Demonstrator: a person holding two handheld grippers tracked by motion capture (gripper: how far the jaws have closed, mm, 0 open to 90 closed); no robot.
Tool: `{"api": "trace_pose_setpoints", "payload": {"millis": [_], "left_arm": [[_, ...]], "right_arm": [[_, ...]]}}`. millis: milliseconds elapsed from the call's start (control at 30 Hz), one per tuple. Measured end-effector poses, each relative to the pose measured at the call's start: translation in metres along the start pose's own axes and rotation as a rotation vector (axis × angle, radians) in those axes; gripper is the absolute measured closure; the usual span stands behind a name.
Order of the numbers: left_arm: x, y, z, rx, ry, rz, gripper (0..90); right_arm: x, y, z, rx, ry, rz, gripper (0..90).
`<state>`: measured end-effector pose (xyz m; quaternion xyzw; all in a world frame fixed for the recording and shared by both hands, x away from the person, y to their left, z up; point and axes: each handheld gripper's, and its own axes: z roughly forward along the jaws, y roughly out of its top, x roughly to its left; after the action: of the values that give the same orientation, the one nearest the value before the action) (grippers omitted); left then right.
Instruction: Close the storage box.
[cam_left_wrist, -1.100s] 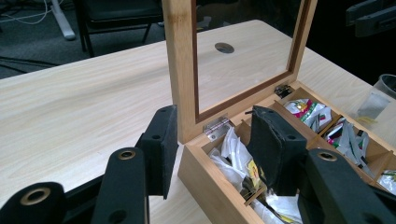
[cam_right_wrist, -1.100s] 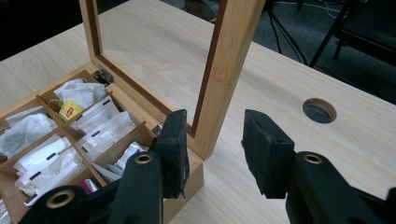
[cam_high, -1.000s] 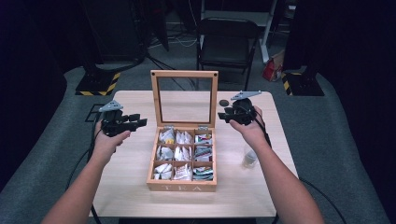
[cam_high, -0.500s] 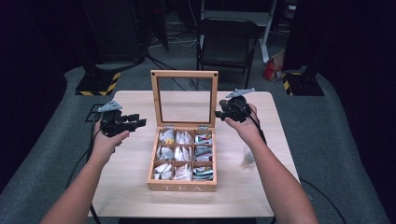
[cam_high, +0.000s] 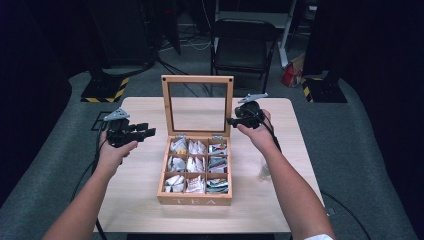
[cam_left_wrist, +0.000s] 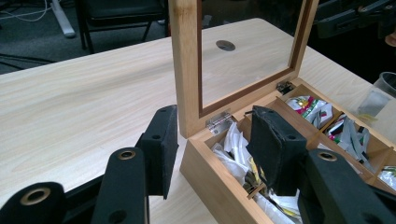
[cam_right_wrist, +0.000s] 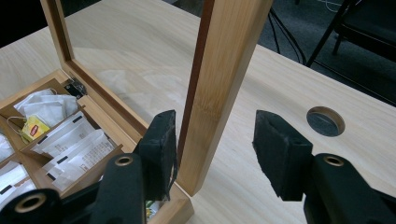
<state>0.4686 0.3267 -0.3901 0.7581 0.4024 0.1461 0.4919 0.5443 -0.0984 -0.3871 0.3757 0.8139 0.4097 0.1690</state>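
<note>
A wooden tea box (cam_high: 195, 200) sits mid-table, its compartments full of tea bags (cam_high: 196, 147). Its glass-paned lid (cam_high: 197, 79) stands upright. My right gripper (cam_high: 231, 121) is at the lid's right edge. In the right gripper view its jaws (cam_right_wrist: 215, 149) straddle the lid's side post (cam_right_wrist: 219, 84): the left pad is close against it and the right pad stands well off. These jaws have just been opening. My left gripper (cam_high: 147, 131) hovers left of the box and is open. In the left gripper view the left gripper (cam_left_wrist: 212, 149) holds nothing, and the box's back corner (cam_left_wrist: 201, 140) lies beyond.
A clear plastic cup (cam_high: 265, 170) stands on the table (cam_high: 300, 150) right of the box, under my right forearm. A round cable hole (cam_right_wrist: 325, 121) lies in the tabletop behind the lid. A black chair (cam_high: 242, 45) stands beyond the far edge.
My right hand has moved left to the lid's right edge, and its jaws stand wider apart. The left hand and the box have stayed put.
</note>
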Motion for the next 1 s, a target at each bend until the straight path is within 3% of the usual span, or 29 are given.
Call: {"api": "trace_pose_setpoints", "payload": {"millis": [400,600,1000], "left_arm": [[0.0005,-0.0009,-0.0029,-0.003,-0.001,-0.008,51.8],[0.0012,-0.0012,-0.0033,-0.002,0.001,-0.002,51.8],[-0.0005,0.0014,-0.0025,0.002,0.002,0.008,51.8]], "right_arm": [[0.0043,0.0040,0.0080,-0.017,0.042,-0.002,48.3],[0.0065,0.0081,0.0094,-0.007,0.032,-0.002,47.9],[0.0036,0.0084,0.0008,-0.003,0.054,0.036,60.9]]}}
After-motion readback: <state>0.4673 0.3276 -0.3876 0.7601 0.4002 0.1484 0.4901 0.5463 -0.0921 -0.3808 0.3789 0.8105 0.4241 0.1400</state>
